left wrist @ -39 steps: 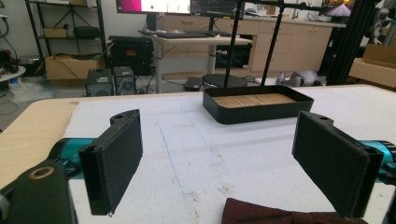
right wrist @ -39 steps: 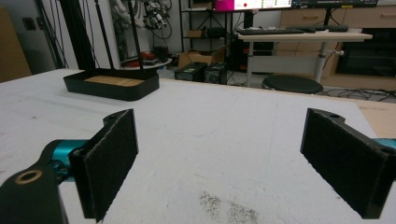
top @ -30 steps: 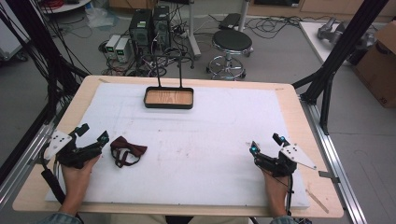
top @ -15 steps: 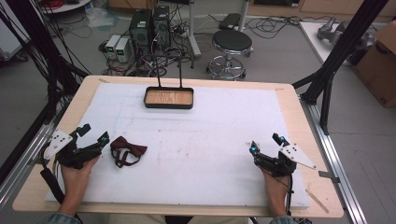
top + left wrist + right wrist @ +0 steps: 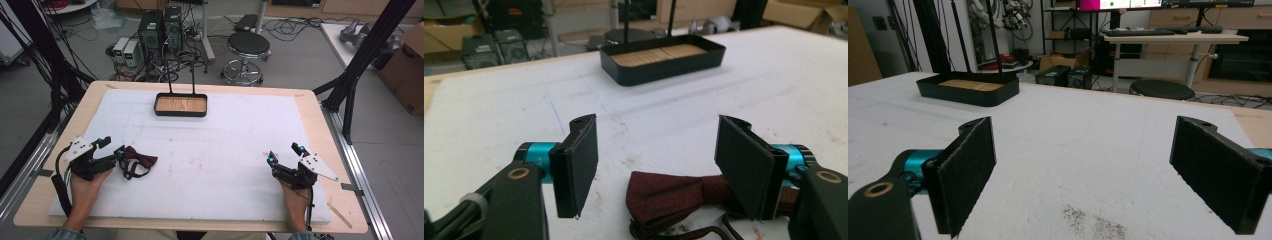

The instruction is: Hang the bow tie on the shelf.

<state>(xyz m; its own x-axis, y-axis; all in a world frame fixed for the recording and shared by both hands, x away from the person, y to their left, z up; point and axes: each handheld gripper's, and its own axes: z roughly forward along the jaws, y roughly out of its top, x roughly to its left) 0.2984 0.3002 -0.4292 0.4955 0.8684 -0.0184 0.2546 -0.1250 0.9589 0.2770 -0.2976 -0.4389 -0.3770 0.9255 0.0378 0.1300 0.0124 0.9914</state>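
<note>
Two claws, one bow tie: we work at a wide table with little else on it.
Table: the table [image 5: 210, 150] wears a white cover with a wooden rim around it; our forearms enter from the near edge.
Tray: a black tray [image 5: 180, 104] with a wooden floor sits at the far middle, well apart from both hands.
Right claw: our right claw [image 5: 284, 159] rests at the near right, jaws wide apart with bare cover between them [image 5: 1083, 165]; it sits where the earlier pictures had it.
Left claw: our left claw [image 5: 113, 150] lies at the near left; its jaws have just been closing yet stand apart, pads not pressing on anything [image 5: 656, 160].
Bow tie: the dark red bow tie [image 5: 137, 159] lies flat at the near left, just right of the left claw's tips; in the left gripper view [image 5: 684, 197] its knot sits beside the right-hand pad and one wing lies low between the jaws.
Key relation: the tie's long axis runs left to right across the jaw gap, so we judge the jaws would meet its ends, not its flat sides, unless we turn the wrist.
Nearer hand: the left one, by far.
Change: against the earlier pictures, the left claw has edged closer to the tie and narrowed; the tie itself lies as it did.
</note>
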